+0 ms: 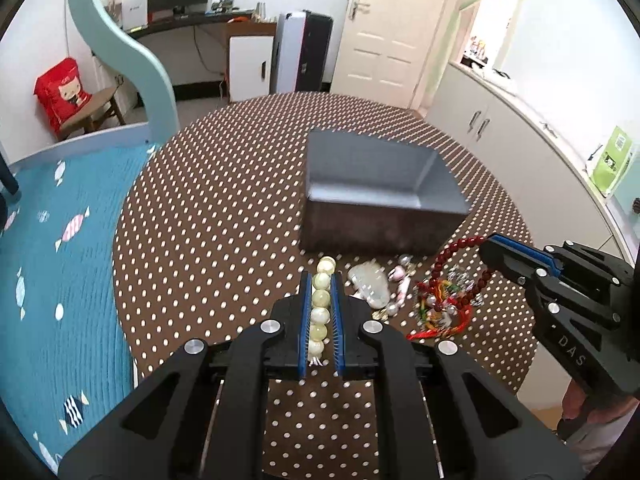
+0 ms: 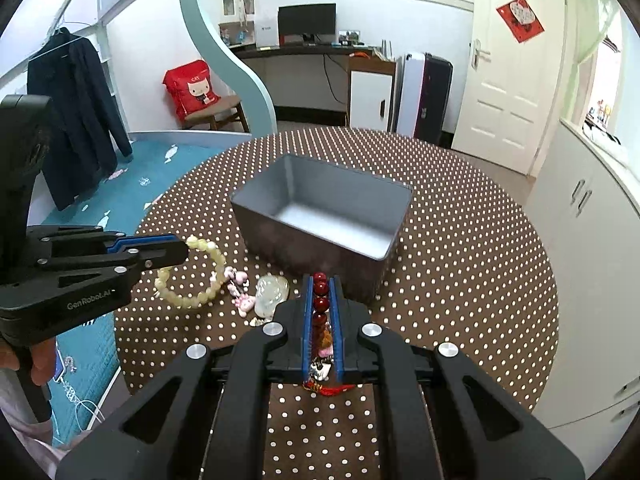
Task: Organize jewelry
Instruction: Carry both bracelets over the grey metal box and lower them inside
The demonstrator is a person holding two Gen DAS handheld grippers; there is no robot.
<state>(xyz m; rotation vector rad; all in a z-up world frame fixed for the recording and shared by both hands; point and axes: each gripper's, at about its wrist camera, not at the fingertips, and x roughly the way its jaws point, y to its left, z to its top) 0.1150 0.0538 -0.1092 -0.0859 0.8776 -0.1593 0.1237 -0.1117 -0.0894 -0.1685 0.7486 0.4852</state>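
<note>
My left gripper (image 1: pixel 320 280) is shut on a pale green bead bracelet (image 1: pixel 320 304), whose loop hangs above the table in the right wrist view (image 2: pixel 192 276) beside that same gripper (image 2: pixel 182 250). My right gripper (image 2: pixel 320 284) is shut on a dark red bead bracelet (image 2: pixel 319 292) with red tassel cords; in the left wrist view this bracelet (image 1: pixel 448 258) dangles from the right gripper (image 1: pixel 486 246). An open grey metal box (image 1: pixel 372 196) (image 2: pixel 320 216) stands just beyond both. A clear crystal pendant (image 1: pixel 370 284) (image 2: pixel 272 292) and pink charms (image 1: pixel 400 280) (image 2: pixel 242 288) lie on the table.
The round table (image 1: pixel 208 216) (image 2: pixel 460 248) has a brown cloth with white dots. A bed with a blue cover (image 1: pixel 56 248) borders its left side. White cabinets (image 1: pixel 500 132) run along the right. A person's hand (image 2: pixel 36 360) grips the left handle.
</note>
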